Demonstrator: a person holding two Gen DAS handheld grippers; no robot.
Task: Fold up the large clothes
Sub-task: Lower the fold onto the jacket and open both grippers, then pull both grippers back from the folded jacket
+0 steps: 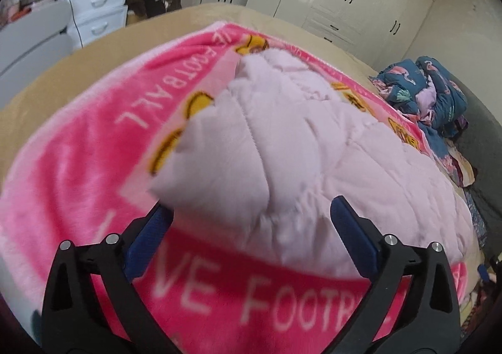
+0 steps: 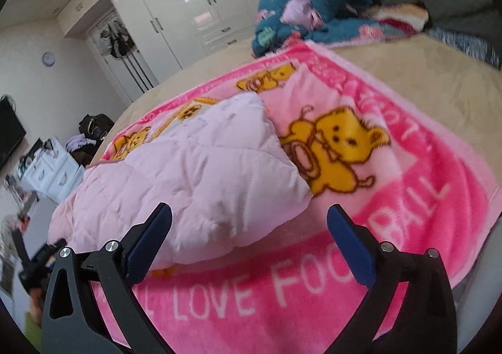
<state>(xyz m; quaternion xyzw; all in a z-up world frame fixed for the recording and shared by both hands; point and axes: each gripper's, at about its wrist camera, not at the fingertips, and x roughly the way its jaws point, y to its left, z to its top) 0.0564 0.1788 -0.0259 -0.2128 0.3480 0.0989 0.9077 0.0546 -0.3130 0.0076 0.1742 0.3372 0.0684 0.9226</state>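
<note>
1. Quilted pale-pink garment (image 1: 298, 147) lies bunched on the pink blanket (image 2: 408, 197) on the bed (image 2: 423, 77); we judge it partly folded.
2. Left tool (image 1: 251, 219) and right tool (image 2: 249, 222) gape, gripping nothing; we think tidying folds remain.

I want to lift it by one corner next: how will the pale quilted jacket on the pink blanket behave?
The jacket looks puffy and creased, so it is probably light but floppy, and a corner lift would likely undo the fold. On the fleecy blanket it may drag rather than slide.
</note>
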